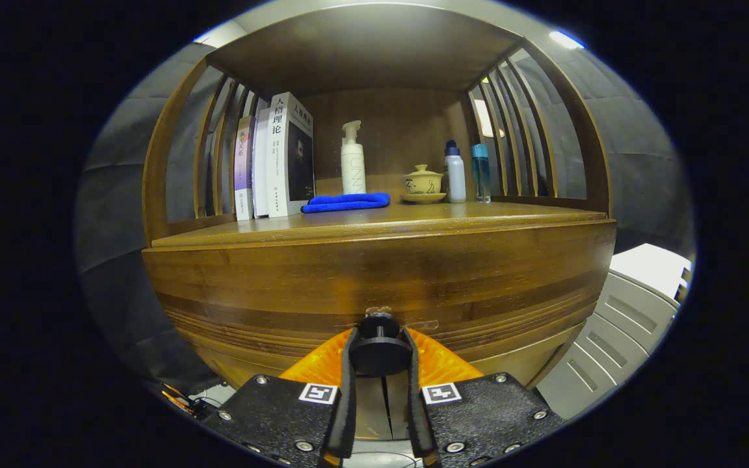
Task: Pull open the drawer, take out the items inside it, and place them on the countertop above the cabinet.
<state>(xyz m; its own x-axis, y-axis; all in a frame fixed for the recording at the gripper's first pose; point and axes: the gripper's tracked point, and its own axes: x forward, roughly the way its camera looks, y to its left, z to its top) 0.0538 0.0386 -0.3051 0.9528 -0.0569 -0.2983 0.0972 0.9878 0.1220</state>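
Gripping the round black knob (380,354) on the drawer front (374,286), the tool (380,351) has both fingers pressed against the knob's sides. The drawer is closed. On the bench (374,224) above stand books (275,159), a folded blue cloth (346,202), a pump bottle (352,159), a lidded cup (423,182) and two bottles (467,172).

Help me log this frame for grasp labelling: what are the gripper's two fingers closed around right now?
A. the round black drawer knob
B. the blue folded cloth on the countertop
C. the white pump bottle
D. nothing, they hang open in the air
A: the gripper has both fingers pressed against the sides of the round black drawer knob on the wooden drawer front, well below the blue cloth and pump bottle.
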